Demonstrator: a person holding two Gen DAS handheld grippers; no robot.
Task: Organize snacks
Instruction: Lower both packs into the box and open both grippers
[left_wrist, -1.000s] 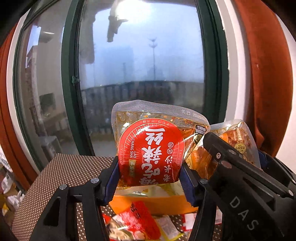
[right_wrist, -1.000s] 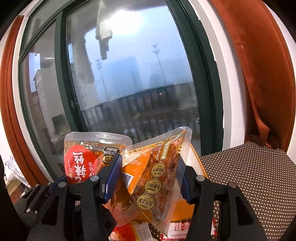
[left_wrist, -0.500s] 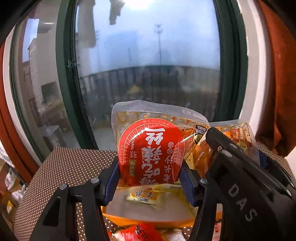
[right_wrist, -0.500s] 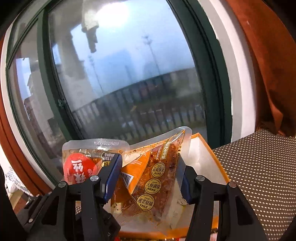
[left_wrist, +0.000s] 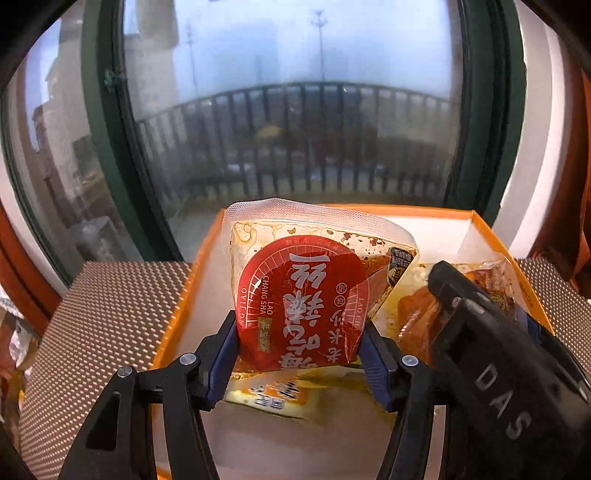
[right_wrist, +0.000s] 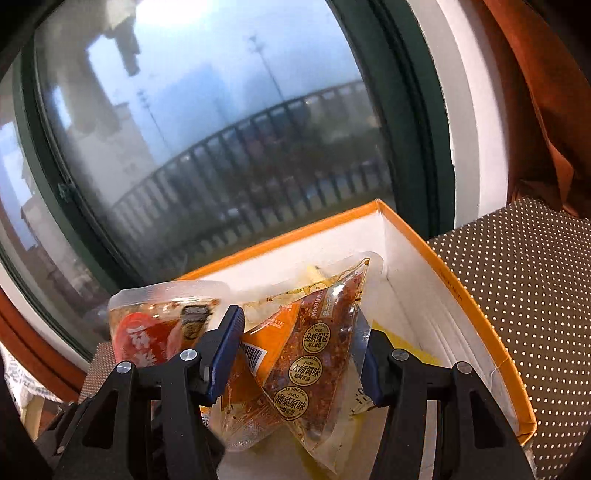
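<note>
My left gripper (left_wrist: 301, 356) holds a clear packet with a red round label (left_wrist: 306, 295) upright between its blue pads; the jaws are opening, but the pads still touch its sides. The packet hangs over the white inside of an orange-rimmed box (left_wrist: 192, 280), above a yellow packet (left_wrist: 273, 395) on its floor. My right gripper (right_wrist: 297, 356) is shut on an oily orange-labelled packet (right_wrist: 314, 332), low inside the same box (right_wrist: 461, 295). The red packet (right_wrist: 155, 325) shows to its left. In the left wrist view the orange packet (left_wrist: 417, 314) sits behind the right gripper's black housing (left_wrist: 498, 354).
The box stands on a brown dotted tablecloth (left_wrist: 110, 314) (right_wrist: 535, 277), close to a green-framed window (left_wrist: 110, 147). A rust-coloured curtain (right_wrist: 546, 110) hangs at the right. The two grippers are side by side, nearly touching.
Both grippers have moved forward and down with their packets, from above the table to over and into the orange box. The loose snacks seen under them earlier are out of view.
</note>
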